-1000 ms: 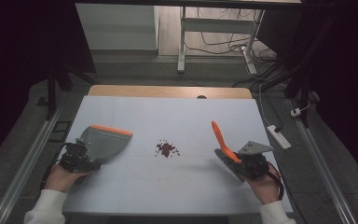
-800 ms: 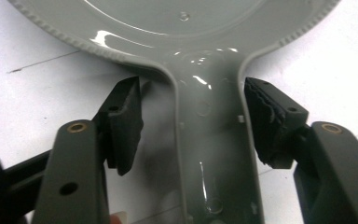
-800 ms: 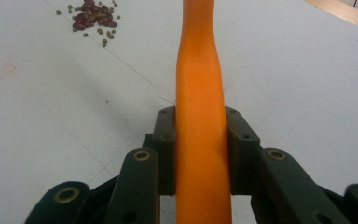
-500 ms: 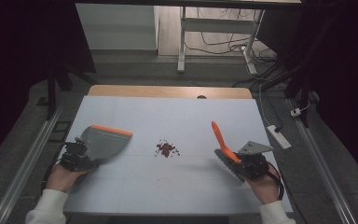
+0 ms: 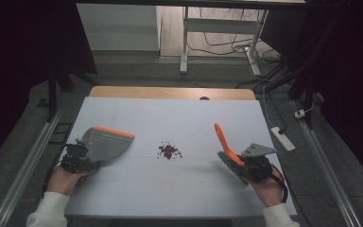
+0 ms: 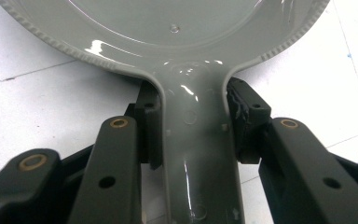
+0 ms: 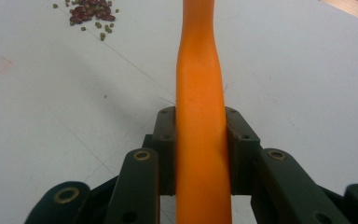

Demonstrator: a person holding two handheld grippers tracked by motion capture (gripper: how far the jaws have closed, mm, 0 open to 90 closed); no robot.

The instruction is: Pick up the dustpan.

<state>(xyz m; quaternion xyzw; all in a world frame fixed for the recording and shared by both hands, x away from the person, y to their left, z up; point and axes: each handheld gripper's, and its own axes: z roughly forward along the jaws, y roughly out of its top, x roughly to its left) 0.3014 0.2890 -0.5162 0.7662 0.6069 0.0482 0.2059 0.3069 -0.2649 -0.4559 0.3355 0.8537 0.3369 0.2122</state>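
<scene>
- High view: a pale table (image 5: 170,113) with a wooden far edge fills the middle. The left gripper (image 5: 78,158) sits at the near left, held by the person's left hand (image 5: 62,178), and the grey dustpan (image 5: 105,144) with an orange front lip lies flat on the table just right of it, its mouth facing right toward the middle.
- High view: a small heap of dark beans (image 5: 169,151) lies at the middle of the table, well apart from the dustpan lip on its left and from the brush on its right.
- High view: the right gripper (image 5: 246,163) is at the near right in the person's right hand (image 5: 267,189), holding the orange brush handle (image 5: 223,139), which slants up and toward the far left; the brush's dark head lies low at the gripper end, close to the table.
- Left gripper view: the jaws have just been closing, and the black pads (image 6: 244,116) now press both sides of the dustpan handle (image 6: 198,140), so the handle is clamped between them. The dustpan's ribbed rear rim curves across the far part of this view, over the white table.
- Right gripper view: the two jaws are closed tight against the orange brush handle (image 7: 200,140), one pad (image 7: 240,144) on each side, and the handle runs straight away from the camera. The beans (image 7: 89,13) lie on the table at the far left, apart from the handle.
</scene>
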